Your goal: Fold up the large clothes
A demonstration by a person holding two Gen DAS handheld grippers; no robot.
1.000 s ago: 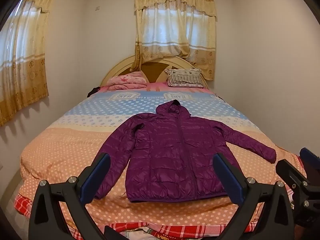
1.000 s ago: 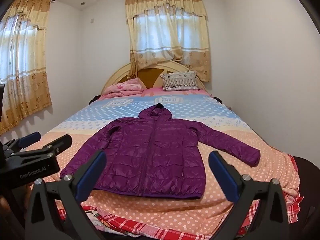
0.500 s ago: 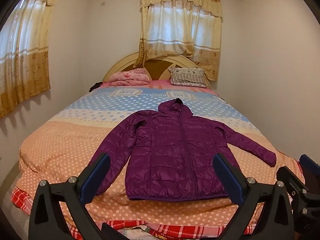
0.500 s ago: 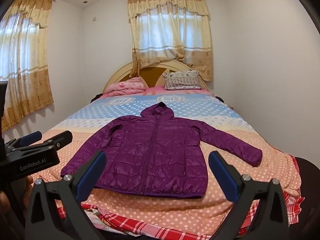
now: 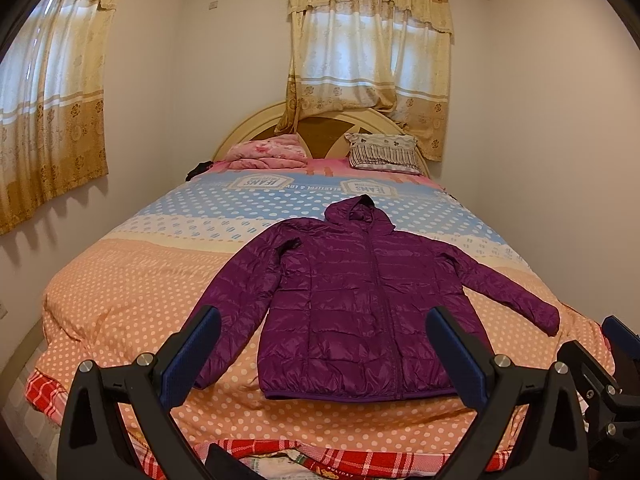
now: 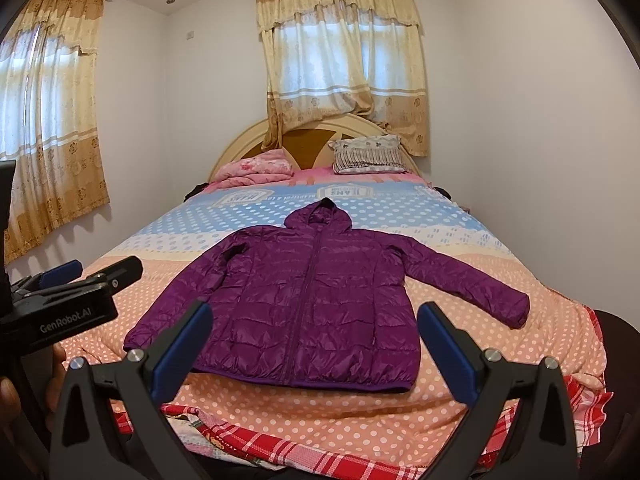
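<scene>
Both grippers, L (image 5: 322,354) & R (image 6: 316,344), hover level w/ fingers spread wide, empty, short of purple jacket (image 5: 360,308).

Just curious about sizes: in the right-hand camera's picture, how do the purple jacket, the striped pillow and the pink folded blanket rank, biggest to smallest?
1. Purple jacket, largest, though also nearest.
2-3. Pink folded blanket and striped pillow: too alike to rank.
</scene>
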